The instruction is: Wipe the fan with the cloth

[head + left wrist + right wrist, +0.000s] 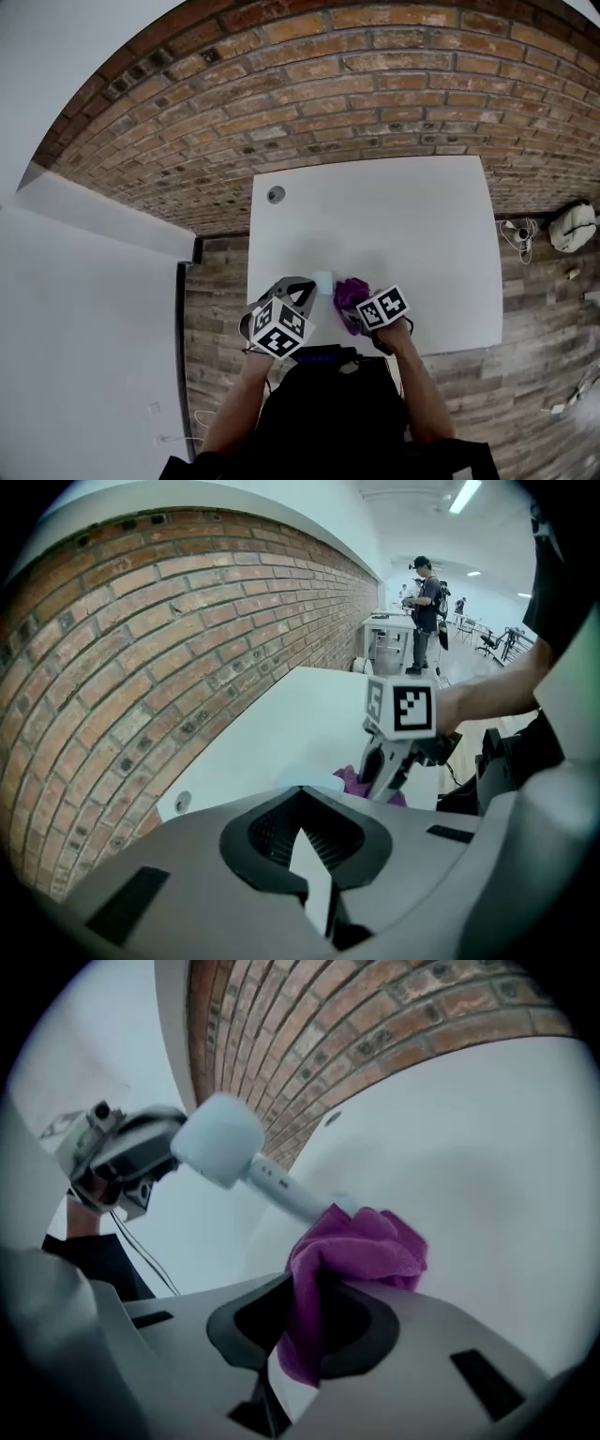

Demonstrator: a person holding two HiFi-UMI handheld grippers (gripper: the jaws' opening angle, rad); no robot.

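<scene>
1. Fan (225, 1143) and cloth (361, 1246) meet right at the right gripper (380, 782). Its jaws are clamped on a fold of the purple cloth. The rest of the cloth bunches out past the tips and presses against the lower end of the fan's pale handle.
2. From the cloth the handle slants away to the rounded, pale blue head, which sits just at the tips of the left gripper (302, 803).
3. That gripper's jaws are closed together, with only a seam between them. Whether the very tips pinch some thin part of the fan cannot be told.
4. In the head view the two grippers lie side by side close to the near edge of the white table (403, 206). The left one angles toward the right one, and the fan and cloth touch each other just ahead of them.
5. The person's forearms (427, 394) reach in from below, one behind each marker cube.
6. A small round grommet (276, 194) sits near the table's far left corner, well apart from the fan.
7. A brick wall (309, 84) runs along the table's far edge, and wood-plank floor (216, 309) shows on both sides.
8. On the floor to the right lie a pale bundle (572, 227) and some cables.
9. In the left gripper view, another person (424, 611) stands far off among other desks.
</scene>
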